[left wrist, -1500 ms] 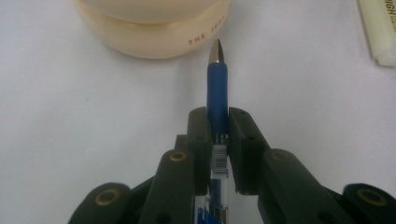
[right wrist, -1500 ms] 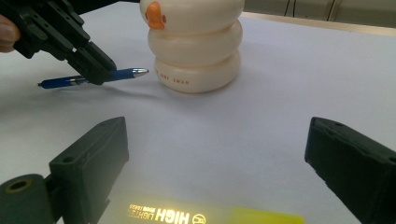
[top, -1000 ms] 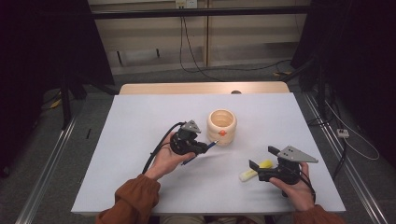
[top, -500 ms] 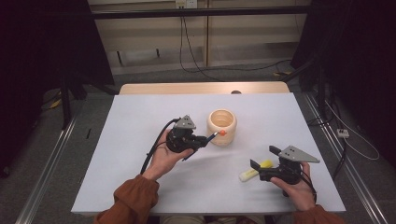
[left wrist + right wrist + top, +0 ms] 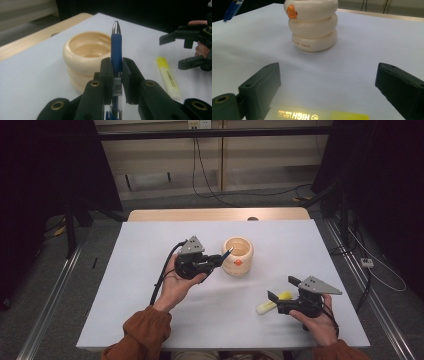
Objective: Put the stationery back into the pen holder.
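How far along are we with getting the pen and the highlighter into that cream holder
Nothing is in the holder yet; its inside looks bare in the left gripper view. In hand: the left gripper is shut on the blue pen, tip raised beside the holder's rim. Left to do: drop the pen in, then the yellow highlighter, which lies on the table between the open jaws of the right gripper.

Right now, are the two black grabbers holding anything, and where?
The left gripper clamps a blue-gripped pen at its grip, beside the cream ringed pot. The right gripper holds nothing, open over the yellow highlighter.
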`<state>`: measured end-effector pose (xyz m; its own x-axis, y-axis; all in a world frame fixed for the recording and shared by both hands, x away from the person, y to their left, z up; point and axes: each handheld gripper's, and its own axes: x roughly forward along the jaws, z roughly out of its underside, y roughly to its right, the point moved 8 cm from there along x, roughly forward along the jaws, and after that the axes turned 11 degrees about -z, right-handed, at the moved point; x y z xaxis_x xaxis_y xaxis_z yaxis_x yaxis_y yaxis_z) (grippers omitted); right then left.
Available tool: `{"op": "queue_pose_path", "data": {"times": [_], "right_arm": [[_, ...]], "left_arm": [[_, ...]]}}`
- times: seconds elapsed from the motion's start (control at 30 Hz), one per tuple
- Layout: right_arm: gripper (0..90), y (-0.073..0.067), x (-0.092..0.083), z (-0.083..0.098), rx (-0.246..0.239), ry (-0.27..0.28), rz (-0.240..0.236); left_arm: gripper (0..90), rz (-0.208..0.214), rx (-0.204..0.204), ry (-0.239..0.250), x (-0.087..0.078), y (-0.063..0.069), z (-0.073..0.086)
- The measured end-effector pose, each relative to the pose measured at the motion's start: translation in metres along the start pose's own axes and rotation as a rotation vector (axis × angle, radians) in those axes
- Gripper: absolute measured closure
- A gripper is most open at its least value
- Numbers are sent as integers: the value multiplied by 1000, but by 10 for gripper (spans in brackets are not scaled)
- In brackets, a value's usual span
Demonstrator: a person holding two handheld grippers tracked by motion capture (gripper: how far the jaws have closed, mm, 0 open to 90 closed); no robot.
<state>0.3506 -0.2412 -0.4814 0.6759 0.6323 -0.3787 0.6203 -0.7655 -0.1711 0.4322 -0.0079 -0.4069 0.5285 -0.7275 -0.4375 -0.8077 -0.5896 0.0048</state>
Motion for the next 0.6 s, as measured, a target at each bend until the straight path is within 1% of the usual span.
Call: {"op": "queue_pose_path", "data": {"times": [0.17,0.3,0.33,0.5,0.53,0.57,0.6], "right_arm": [[65,0,0,0,-2,2,-1],[65,1,0,0,-1,3,0],[65,1,0,1,1,2,2],[64,2,-1,1,8,0,1],[64,2,-1,0,3,3,1],[64,2,-1,0,3,4,2],[64,2,-1,0,2,3,1]], "left_arm": [[799,0,-17,38,0,1,-10],[799,-12,-23,74,1,-1,-18],[799,-15,-30,86,2,-2,-19],[799,-42,-63,108,7,-9,-26],[799,-34,-69,112,9,-9,-27],[799,-47,-73,112,10,-10,-29],[799,-45,-71,114,11,-11,-30]]}}
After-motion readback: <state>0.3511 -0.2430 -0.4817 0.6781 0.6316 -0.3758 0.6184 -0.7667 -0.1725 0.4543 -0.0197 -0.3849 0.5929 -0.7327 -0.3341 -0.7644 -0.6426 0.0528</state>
